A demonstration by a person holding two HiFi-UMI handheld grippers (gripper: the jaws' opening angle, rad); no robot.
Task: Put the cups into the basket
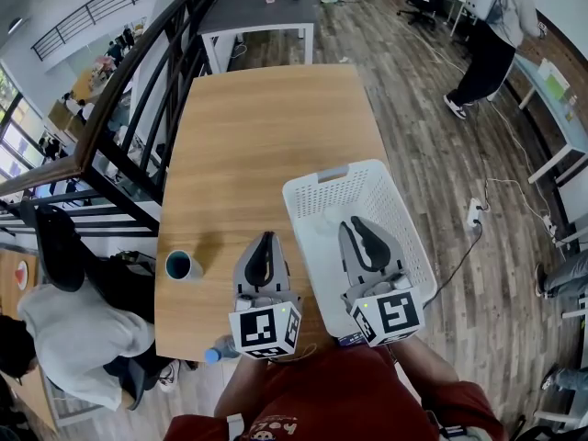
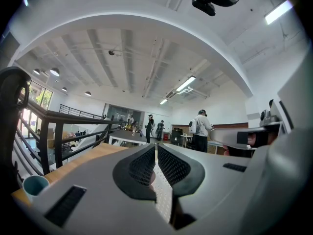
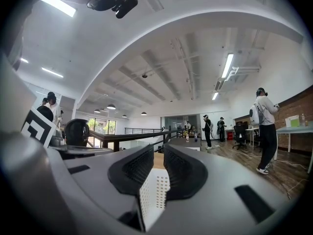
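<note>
A teal cup (image 1: 181, 265) stands upright on the wooden table (image 1: 266, 127) near its left edge; in the left gripper view the cup (image 2: 35, 185) shows at lower left. A white perforated basket (image 1: 317, 191) sits at the table's right front. My left gripper (image 1: 264, 239) hovers just left of the basket, to the right of the cup, with its jaws together and nothing held (image 2: 156, 151). My right gripper (image 1: 358, 225) hangs over the basket's inside, jaws a narrow gap apart and empty (image 3: 163, 153); the basket wall (image 3: 154, 190) shows below them.
A black stair railing (image 1: 138, 90) runs along the table's left side. A person (image 1: 64, 320) sits low at the left. A blue-capped bottle (image 1: 218, 350) lies at the near edge. A grey table (image 1: 257, 12) stands beyond, and a person (image 1: 491, 39) at back right.
</note>
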